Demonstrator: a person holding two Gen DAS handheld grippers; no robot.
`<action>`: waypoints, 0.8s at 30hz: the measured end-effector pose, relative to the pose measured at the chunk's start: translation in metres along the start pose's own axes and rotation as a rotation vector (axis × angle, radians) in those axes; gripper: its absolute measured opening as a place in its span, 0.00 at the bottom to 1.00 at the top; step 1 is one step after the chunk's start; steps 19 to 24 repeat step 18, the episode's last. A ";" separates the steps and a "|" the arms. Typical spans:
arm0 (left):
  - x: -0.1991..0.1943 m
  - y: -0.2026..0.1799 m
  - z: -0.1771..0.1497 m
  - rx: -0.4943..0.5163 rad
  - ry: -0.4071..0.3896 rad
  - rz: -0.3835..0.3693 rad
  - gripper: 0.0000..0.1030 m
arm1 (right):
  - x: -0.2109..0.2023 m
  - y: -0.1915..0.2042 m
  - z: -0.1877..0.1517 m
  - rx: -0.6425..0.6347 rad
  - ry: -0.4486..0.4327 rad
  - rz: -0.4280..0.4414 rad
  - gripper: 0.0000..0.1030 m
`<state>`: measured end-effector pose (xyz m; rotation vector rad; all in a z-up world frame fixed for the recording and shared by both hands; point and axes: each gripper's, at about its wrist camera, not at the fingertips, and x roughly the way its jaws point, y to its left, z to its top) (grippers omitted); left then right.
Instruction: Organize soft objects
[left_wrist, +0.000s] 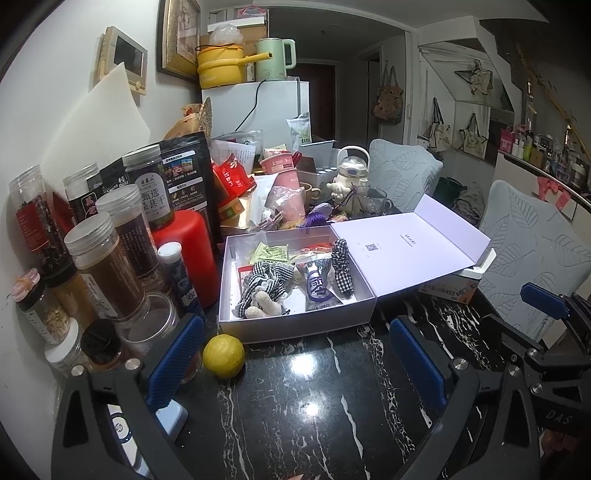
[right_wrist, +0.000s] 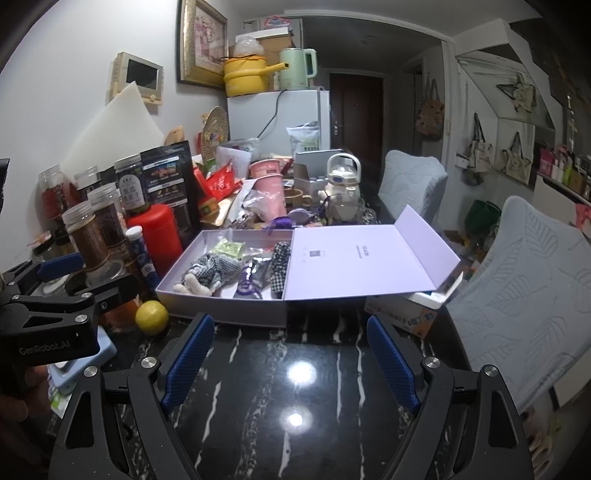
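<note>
Both claws, left claw (left_wrist: 295, 365) and right claw (right_wrist: 288, 362), hang wide open and empty over the table (right_wrist: 295, 406). The checked fabric bits (left_wrist: 264, 282) sit in the open box (left_wrist: 295, 325), probably lid-back for easy sorting.

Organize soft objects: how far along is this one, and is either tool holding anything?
Looks largely done: two checked scrunchies and a small plush toy lie in the open lavender box, among packets. In hand: nothing; left tool and right tool stand open above the bare marble table. Left: the lid is open; purple yarn remains behind the box.
</note>
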<state>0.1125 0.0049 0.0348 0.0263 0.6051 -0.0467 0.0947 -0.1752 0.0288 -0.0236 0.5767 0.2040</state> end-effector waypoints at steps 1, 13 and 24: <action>0.000 0.000 0.000 0.001 0.000 -0.002 1.00 | 0.000 0.000 0.000 0.002 0.001 -0.002 0.83; 0.005 -0.003 -0.003 0.013 0.017 -0.023 1.00 | 0.004 0.001 -0.002 0.010 0.010 -0.012 0.83; 0.009 -0.004 -0.005 0.024 0.018 -0.018 1.00 | 0.007 0.001 -0.003 0.011 0.019 -0.018 0.83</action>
